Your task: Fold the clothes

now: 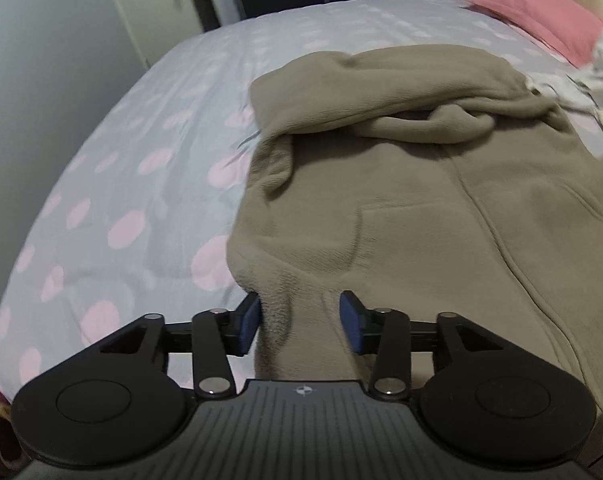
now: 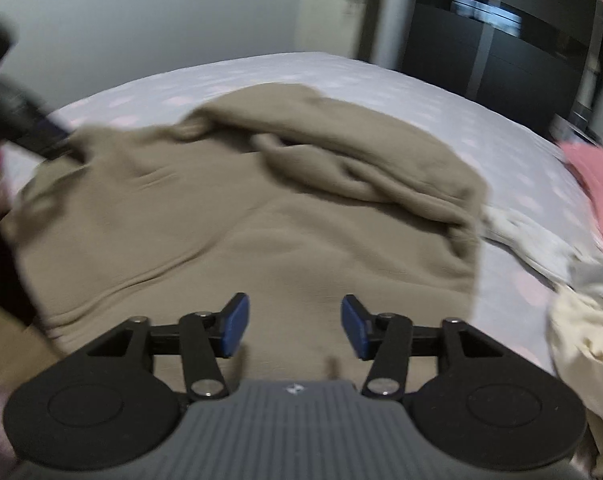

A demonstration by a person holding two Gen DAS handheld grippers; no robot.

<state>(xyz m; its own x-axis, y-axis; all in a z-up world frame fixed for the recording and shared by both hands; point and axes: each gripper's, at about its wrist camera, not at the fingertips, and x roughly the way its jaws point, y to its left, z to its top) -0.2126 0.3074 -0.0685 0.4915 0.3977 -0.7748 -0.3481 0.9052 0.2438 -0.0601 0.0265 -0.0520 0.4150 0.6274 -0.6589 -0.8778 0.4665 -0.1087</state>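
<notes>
A tan fleece garment lies spread on the bed, its far part folded over into a thick roll. My left gripper is at the garment's near left edge. Its jaws stand apart, and a ridge of fleece sits loosely between the blue pads. In the right wrist view the same fleece fills the middle. My right gripper hovers open over its near edge with nothing pinched. The left gripper shows as a dark blur at the garment's far left corner.
The bed cover is grey with pink dots. A pink pillow lies at the far right, with a heap of pale clothes right of the fleece. A dark wardrobe stands beyond the bed.
</notes>
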